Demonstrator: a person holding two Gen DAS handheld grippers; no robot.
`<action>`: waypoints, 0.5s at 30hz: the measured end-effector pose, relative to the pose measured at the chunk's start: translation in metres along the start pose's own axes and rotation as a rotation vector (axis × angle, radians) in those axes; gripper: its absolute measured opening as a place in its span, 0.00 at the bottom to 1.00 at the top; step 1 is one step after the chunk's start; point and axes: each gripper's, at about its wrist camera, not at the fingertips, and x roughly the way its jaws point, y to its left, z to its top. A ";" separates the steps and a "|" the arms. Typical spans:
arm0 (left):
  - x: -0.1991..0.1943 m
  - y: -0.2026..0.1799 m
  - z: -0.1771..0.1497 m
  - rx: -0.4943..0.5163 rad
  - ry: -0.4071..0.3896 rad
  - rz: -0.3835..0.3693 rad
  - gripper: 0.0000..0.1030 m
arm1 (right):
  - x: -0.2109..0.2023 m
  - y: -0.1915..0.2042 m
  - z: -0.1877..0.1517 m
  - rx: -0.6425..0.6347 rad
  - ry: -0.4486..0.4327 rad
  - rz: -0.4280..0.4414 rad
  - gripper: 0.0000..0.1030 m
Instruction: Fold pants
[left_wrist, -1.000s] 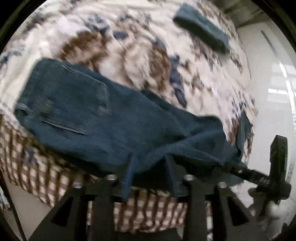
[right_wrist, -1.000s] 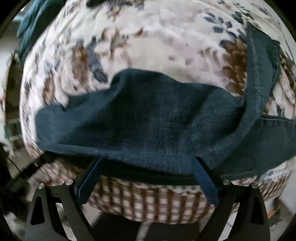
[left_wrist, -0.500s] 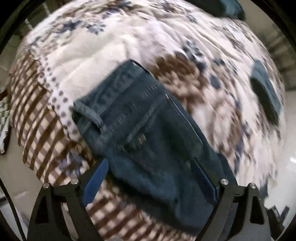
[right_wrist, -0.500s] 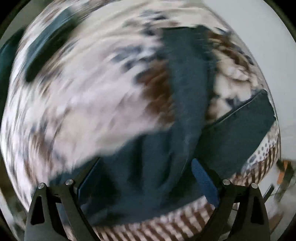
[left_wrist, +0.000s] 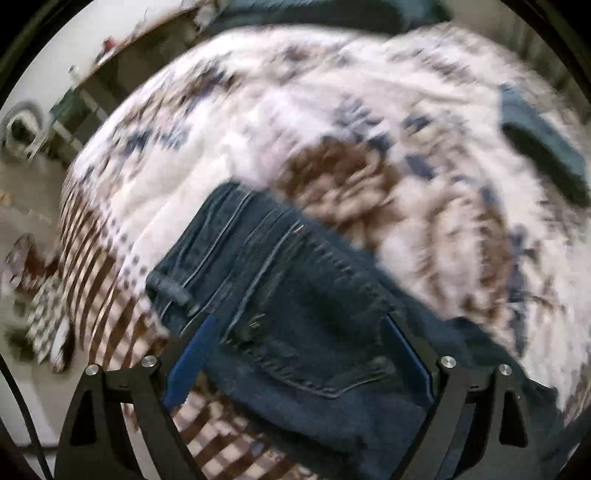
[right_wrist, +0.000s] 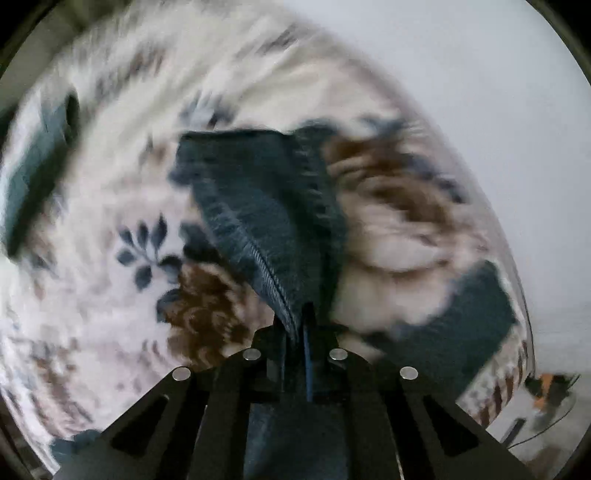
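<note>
Right now the left gripper (left_wrist: 299, 343) is hanging spread wide over the waistband end of the jeans (left_wrist: 295, 325), jaws on either side of the back pocket (left_wrist: 314, 350) and pinching nothing. Jeans are lying on the floral blanket (left_wrist: 332, 122), waist end near the checked edge (left_wrist: 92, 295) of the bed, so they are sitting close to the drop-off. Left view is smeared, so whether the tips are touching denim is not clear. Another dark folded item (left_wrist: 543, 158) is lying further off on the blanket, well apart from the jeans.

Over on the right, the right gripper (right_wrist: 295, 325) is pressing its jaws together on a ridge of a pant leg (right_wrist: 266, 206), the cloth bunching into a seam-like fold that is running away from the tips across the blanket (right_wrist: 110, 240). More denim (right_wrist: 461, 325) is lying to the right near the bed edge. Heavy blur here too.

Risks, as I am judging it: the right pinch is looking thin, so heavy denim could be slipping out if pulled fast. With the left holding nothing, dragging the leg could be hauling the whole garment toward or off the bed edge, or folding it skewed. The fuzzy blanket could also be getting caught in a grab and lifting with the cloth.
</note>
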 end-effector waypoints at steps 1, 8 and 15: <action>-0.004 -0.003 -0.002 0.022 -0.004 -0.027 0.93 | -0.010 -0.028 -0.005 0.059 -0.022 -0.001 0.07; -0.007 -0.001 -0.016 -0.019 0.054 -0.197 0.95 | 0.053 -0.146 -0.058 0.364 0.158 0.085 0.12; -0.001 0.055 -0.019 -0.225 0.178 -0.237 0.95 | 0.041 -0.132 -0.108 0.406 0.188 0.202 0.72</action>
